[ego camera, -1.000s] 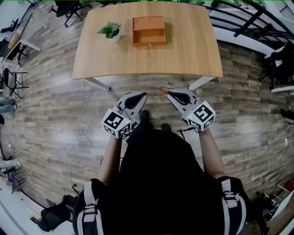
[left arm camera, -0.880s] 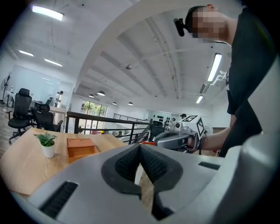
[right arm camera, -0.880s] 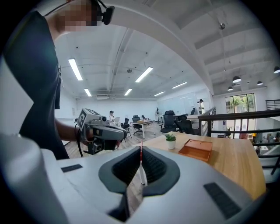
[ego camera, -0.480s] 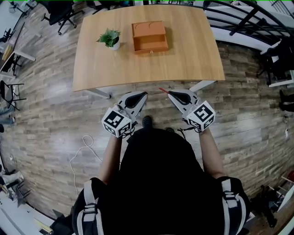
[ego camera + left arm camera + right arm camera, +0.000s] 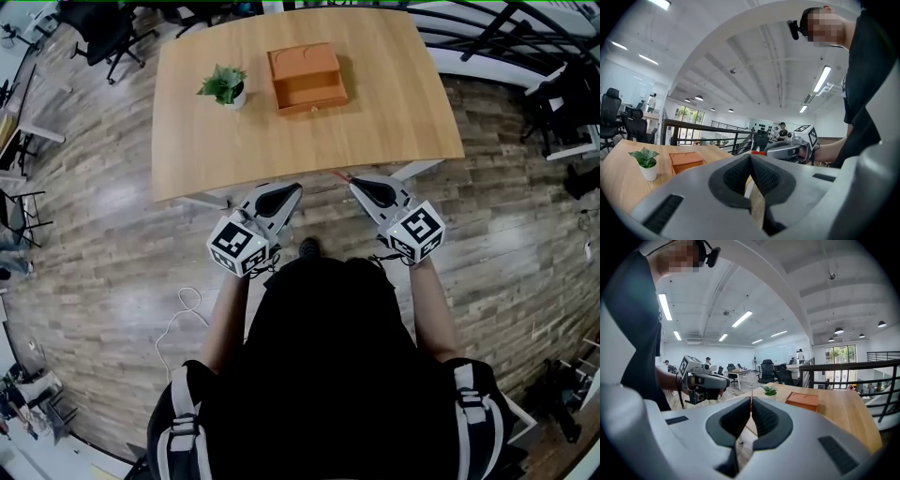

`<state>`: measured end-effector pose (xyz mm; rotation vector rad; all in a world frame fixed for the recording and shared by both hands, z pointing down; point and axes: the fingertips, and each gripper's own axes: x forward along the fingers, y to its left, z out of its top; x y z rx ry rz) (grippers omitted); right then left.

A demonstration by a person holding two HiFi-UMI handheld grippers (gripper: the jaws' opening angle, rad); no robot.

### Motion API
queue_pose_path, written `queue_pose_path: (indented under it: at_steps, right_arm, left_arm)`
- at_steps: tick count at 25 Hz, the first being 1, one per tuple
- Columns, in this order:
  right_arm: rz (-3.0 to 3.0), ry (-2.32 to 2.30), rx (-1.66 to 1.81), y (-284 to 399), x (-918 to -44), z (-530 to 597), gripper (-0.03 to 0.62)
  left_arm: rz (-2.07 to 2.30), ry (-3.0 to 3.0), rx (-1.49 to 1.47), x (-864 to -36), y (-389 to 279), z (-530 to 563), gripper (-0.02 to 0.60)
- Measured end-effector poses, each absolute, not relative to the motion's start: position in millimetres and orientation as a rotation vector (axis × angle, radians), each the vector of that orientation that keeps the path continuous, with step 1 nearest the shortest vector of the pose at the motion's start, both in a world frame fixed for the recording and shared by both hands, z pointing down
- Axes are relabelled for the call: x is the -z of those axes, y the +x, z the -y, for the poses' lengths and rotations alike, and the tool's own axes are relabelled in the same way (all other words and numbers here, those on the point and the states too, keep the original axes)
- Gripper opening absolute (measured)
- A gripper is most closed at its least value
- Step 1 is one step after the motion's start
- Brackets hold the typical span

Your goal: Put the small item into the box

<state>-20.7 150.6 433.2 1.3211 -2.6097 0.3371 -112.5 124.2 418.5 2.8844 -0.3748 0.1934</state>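
An orange box with an open front stands at the far middle of the wooden table; it also shows as the box and the box in the gripper views. My right gripper is shut on a thin red small item, a sliver pinched between its pads. It hovers at the table's near edge. My left gripper is beside it, shut and empty, pads meeting. Each gripper view shows the other gripper: the right gripper and the left gripper.
A small potted plant in a white pot stands left of the box. A white table leg shows under the near edge. Office chairs and a black railing surround the table. A white cable lies on the wooden floor.
The person has stepped toward the table. Both grippers now reach its near edge, and the right one still holds the red item. Neither gripper has opened.
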Motion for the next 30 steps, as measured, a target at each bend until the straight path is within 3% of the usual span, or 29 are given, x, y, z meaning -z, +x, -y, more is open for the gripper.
queue_pose_path:
  at_steps: [19,30]
  right_arm:
    - [2.628,1.291,-0.402,-41,-448,-107,0.031]
    - [2.665,1.202,-0.408,-9,-454,-35,0.031]
  left_arm:
    - [0.425,2.835,-0.189,-431,-136,-89,0.023]
    - [0.517,2.805,-0.208,-432,-102,-25,0.023]
